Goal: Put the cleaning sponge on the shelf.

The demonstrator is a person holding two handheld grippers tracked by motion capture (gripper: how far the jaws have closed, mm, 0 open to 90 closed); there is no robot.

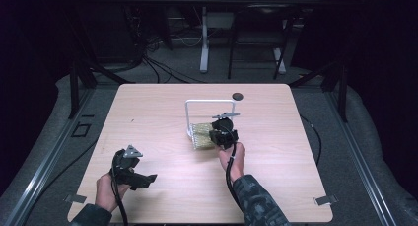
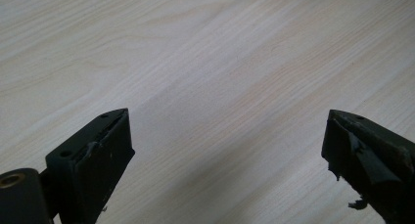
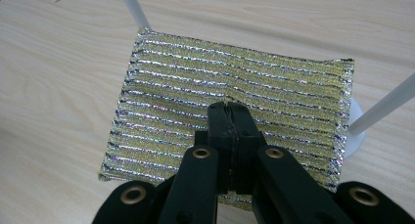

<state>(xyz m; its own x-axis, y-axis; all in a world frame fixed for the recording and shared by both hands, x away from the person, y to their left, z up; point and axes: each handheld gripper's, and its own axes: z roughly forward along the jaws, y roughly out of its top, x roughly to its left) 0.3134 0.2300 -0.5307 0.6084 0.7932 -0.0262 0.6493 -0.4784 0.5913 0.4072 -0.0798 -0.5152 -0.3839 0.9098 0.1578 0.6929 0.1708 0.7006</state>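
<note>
Right gripper [image 3: 228, 106] jaws pressed together, nothing between them, tips over the gold striped sponge [image 3: 274, 87] beside the white rack [image 1: 209, 103]; left gripper [image 2: 227, 136] gapes wide above bare table [image 2: 205, 53]

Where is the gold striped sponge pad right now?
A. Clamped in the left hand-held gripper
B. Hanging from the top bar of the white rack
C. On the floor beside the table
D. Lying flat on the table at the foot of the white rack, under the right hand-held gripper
D: the sponge pad lies flat on the table between the white rack posts, with the shut right hand-held gripper over it.
</note>
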